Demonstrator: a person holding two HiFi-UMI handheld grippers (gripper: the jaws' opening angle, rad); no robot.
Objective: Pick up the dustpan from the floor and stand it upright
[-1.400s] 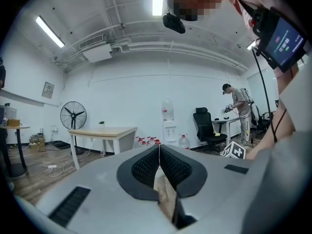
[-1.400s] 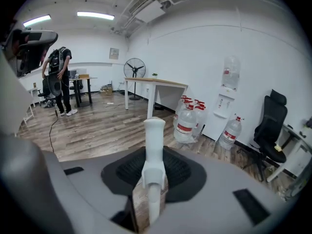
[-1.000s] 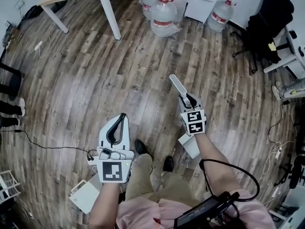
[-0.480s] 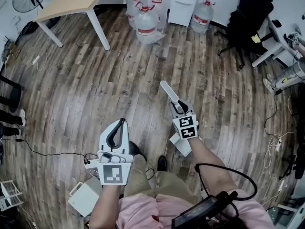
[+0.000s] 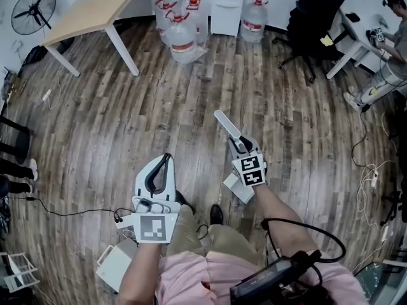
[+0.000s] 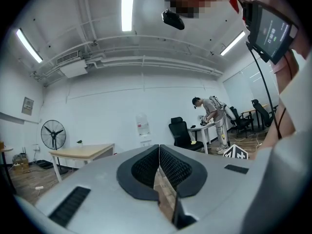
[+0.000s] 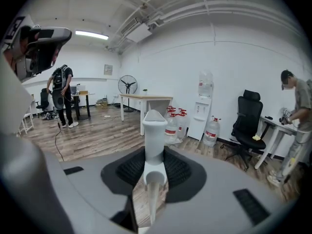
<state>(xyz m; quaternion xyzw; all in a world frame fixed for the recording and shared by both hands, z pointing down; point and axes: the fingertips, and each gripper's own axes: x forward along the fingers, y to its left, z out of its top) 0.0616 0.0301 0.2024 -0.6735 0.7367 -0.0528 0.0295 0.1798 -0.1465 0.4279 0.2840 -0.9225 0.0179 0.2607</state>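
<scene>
Barely shifted, right tool (image 7: 155,165) clamps dustpan handle (image 5: 227,124); pan (image 5: 236,189) seemingly shows only overhead.

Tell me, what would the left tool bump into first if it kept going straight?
Nothing close: the left tool, shut and empty, points across open floor. Probably the water dispenser by the far wall comes first, though depth is unclear.

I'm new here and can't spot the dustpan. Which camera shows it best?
The head view: the white dustpan shows on the near side of the right gripper, with its handle sticking out past the jaws. The right gripper view shows only the handle, clamped between its jaws. The left gripper view shows none of it.
</scene>
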